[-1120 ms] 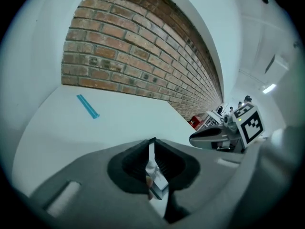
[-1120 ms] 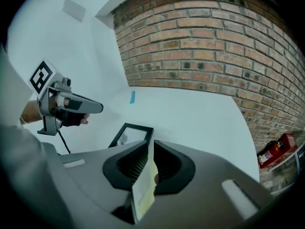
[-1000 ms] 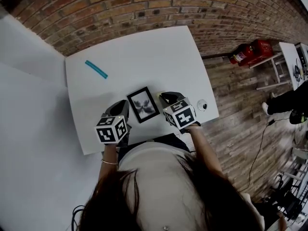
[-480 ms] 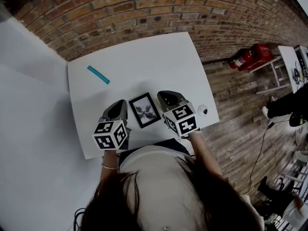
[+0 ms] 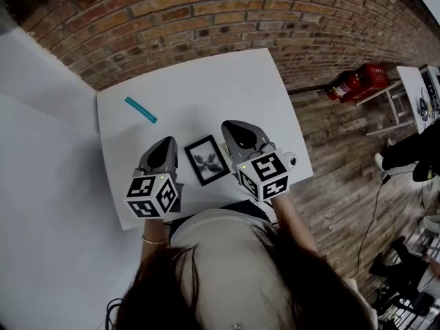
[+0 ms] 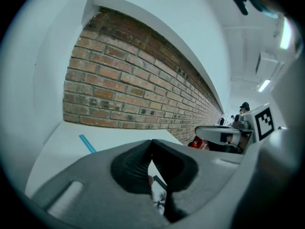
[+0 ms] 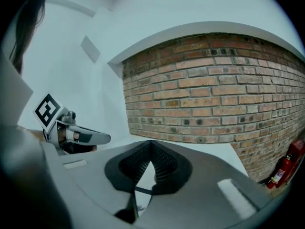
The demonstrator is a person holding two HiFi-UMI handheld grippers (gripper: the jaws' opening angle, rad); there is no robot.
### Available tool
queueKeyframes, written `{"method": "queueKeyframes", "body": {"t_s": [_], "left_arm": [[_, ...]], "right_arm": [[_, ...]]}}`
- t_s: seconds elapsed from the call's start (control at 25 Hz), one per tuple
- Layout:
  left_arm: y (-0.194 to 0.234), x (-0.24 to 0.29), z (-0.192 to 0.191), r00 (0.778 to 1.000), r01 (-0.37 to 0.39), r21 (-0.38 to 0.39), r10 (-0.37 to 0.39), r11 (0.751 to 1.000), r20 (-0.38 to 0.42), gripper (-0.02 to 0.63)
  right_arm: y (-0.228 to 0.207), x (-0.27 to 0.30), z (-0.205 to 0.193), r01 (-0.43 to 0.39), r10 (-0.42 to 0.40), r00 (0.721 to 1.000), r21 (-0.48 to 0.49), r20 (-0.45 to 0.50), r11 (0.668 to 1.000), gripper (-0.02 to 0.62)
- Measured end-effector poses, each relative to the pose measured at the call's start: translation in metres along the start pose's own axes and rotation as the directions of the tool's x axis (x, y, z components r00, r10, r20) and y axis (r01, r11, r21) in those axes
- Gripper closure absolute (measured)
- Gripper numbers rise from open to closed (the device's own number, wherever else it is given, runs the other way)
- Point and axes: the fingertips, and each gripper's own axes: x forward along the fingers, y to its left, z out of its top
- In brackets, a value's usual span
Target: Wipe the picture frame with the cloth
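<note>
- Looking along your left gripper (image 6: 151,143), you see its two jaws closed tip to tip with nothing clamped between them.
- Check your right gripper (image 7: 151,143) the same way: its jaws are also together and hold nothing.
- From the head view, your left gripper (image 5: 166,145) is at the left and your right gripper (image 5: 236,130) at the right, both over the near half of the white table (image 5: 206,88) and both pointing away from you toward the brick wall (image 5: 206,12).
- Each gripper carries its marker cube at the end nearest you: the left cube (image 5: 152,196) and the right cube (image 5: 265,176).
- The picture frame (image 5: 206,159) lies flat on the table between the two grippers, apart from both. It is black-edged and holds a grey-toned picture.
- In the left gripper view, a slice of the picture frame (image 6: 159,194) shows through the opening behind the closed tips.
- A teal strip (image 5: 140,110) lies on the far left part of the table, well apart from the frame and from both grippers. You cannot tell from these views whether it is the cloth.
- The same teal strip (image 6: 87,143) appears to the left of the jaws in the left gripper view.
- A red fire extinguisher (image 5: 354,81) lies on the wooden floor to the right of the table, near the wall.
</note>
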Motion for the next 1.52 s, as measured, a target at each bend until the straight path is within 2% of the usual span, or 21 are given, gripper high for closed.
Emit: {"method": "queueKeyframes", "body": {"t_s": [0.4,0.72,1.04,1.52], "left_arm": [[-0.005,-0.012,0.035,0.995,-0.009,0.032,0.006,0.999,0.103,0.606],[-0.004,-0.018,0.048,0.988,-0.030,0.046,0.023,0.998,0.150,0.606],[-0.001,-0.023,0.055,0.981,-0.048,0.060,0.036,0.997,0.188,0.606],[0.002,-0.022,0.053,0.983,-0.049,0.052,0.039,0.997,0.180,0.606]], "right_arm": [[0.003,-0.001,0.022,-0.012,0.012,0.998,-0.006,0.069,1.000,0.591],[0.003,-0.004,0.041,-0.018,0.019,0.991,-0.005,0.131,1.000,0.591],[0.009,-0.002,0.047,-0.033,0.039,0.989,-0.044,0.145,0.998,0.591],[0.010,-0.003,0.047,-0.031,0.038,0.991,-0.055,0.132,0.998,0.591]]}}
